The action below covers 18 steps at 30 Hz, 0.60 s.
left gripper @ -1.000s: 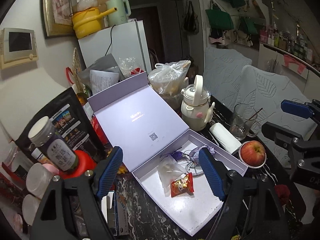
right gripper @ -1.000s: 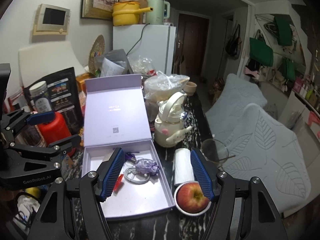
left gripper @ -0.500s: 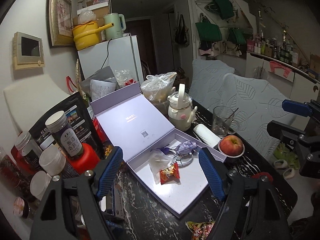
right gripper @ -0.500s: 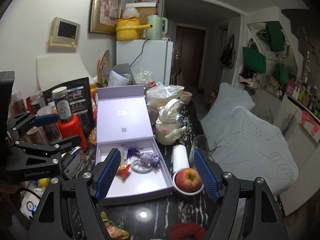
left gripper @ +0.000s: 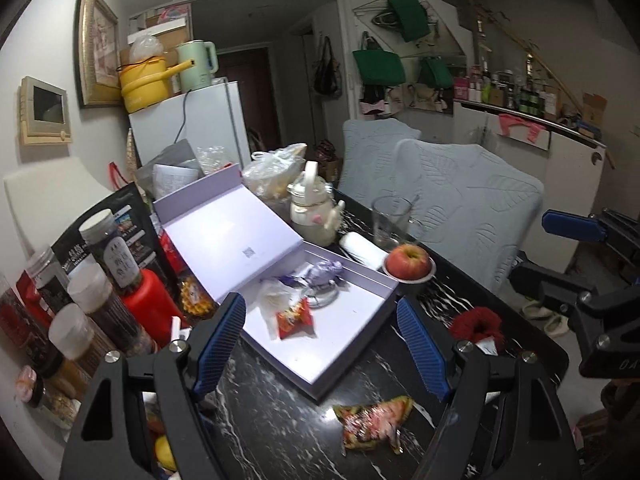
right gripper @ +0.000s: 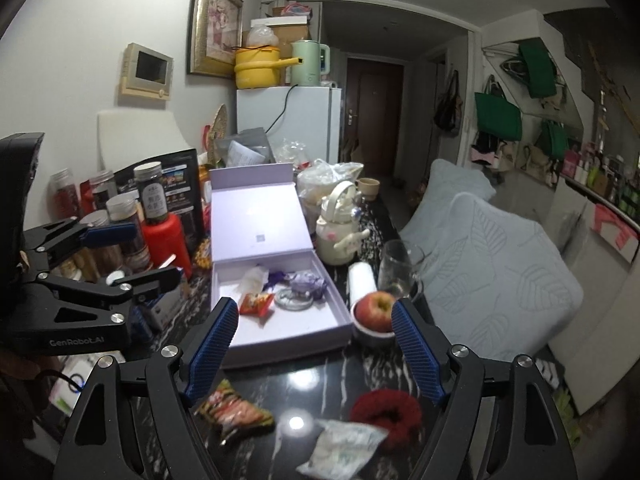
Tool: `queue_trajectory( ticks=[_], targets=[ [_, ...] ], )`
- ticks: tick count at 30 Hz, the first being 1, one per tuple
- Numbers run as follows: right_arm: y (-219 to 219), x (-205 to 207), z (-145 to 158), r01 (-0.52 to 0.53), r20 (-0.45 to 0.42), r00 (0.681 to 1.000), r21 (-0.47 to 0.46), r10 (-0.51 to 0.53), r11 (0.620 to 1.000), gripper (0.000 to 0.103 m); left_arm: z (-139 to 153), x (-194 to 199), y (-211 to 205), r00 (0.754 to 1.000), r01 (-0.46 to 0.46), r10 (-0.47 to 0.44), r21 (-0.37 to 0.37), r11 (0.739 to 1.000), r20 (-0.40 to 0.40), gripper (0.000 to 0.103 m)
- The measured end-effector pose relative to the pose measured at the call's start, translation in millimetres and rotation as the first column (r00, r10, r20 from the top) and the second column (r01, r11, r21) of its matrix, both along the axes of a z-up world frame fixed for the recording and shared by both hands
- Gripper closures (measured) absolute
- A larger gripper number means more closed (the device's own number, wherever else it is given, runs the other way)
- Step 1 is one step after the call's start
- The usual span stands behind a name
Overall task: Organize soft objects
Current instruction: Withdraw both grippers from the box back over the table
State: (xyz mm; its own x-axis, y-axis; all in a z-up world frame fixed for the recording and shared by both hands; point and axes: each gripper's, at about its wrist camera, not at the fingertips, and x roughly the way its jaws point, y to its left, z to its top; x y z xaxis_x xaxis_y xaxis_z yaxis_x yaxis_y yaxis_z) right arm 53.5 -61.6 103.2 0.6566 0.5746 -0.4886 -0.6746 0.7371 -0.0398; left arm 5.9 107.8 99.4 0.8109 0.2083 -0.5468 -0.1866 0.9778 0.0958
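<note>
On the dark, white-veined marble tabletop [right gripper: 320, 372], an open lavender cardboard gift box [right gripper: 280, 332] lies with its hinged lid [right gripper: 256, 220] tilted back toward the wall. Inside the tray rest a red foil snack packet [right gripper: 256, 303], a crumpled clear plastic wrapper [right gripper: 252, 278], a purple foil-wrapped sweet [right gripper: 306, 282] and a coiled white cable [right gripper: 294, 300].

The left gripper [left gripper: 320, 342] hangs above the box's near corner with its blue ribbed fingers [left gripper: 222, 338] spread wide and nothing between them. The right gripper [right gripper: 312, 348] hovers a little nearer the table edge, its fingers equally wide apart and empty.

Loose on the tabletop in front of the box lie three soft items: a red fuzzy knitted scrunchie [right gripper: 386, 410], a white crinkled plastic sachet [right gripper: 344, 446] touching the scrunchie's near side, and a green-and-pink printed snack wrapper [right gripper: 234, 410] further left, blurred in both views. In the left wrist view the scrunchie [left gripper: 478, 324] sits right of the box and the wrapper [left gripper: 372, 420] lies near the bottom, between the fingers.

Just right of the box stands a red apple in a small white dish [right gripper: 374, 312], with a rolled white towel [right gripper: 362, 282], an empty clear drinking glass [right gripper: 394, 268] and a cream-coloured kettle-shaped bottle [right gripper: 336, 232] behind it. Left of the box crowd a red plastic bottle [right gripper: 166, 240] and several lidded spice jars [right gripper: 150, 196].
</note>
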Motion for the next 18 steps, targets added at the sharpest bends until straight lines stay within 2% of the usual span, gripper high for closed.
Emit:
queue_trajectory(
  ticks=[7,12,18],
  targets=[
    [-17.2,-24.4,-18.0,0.036,0.007,0.999,0.002,-0.036,0.999,0.021,-16.1,-18.8,-23.0,0.999,0.042,-0.042,-0.003,0.999,-0.001,0.025],
    [-28.0,-37.4,-32.7,0.047,-0.007,0.999,0.021,-0.046,0.999,0.017,-30.5,-27.8,-37.0,0.999,0.047,-0.047,0.031,0.998,-0.004,0.025],
    [-35.4,-49.6,-55.2,0.063,-0.022,0.998,0.021,-0.063,0.998,0.017,-51.9,-34.6,-46.1,0.997,0.072,-0.072,0.006,0.997,-0.021,0.025]
  ],
)
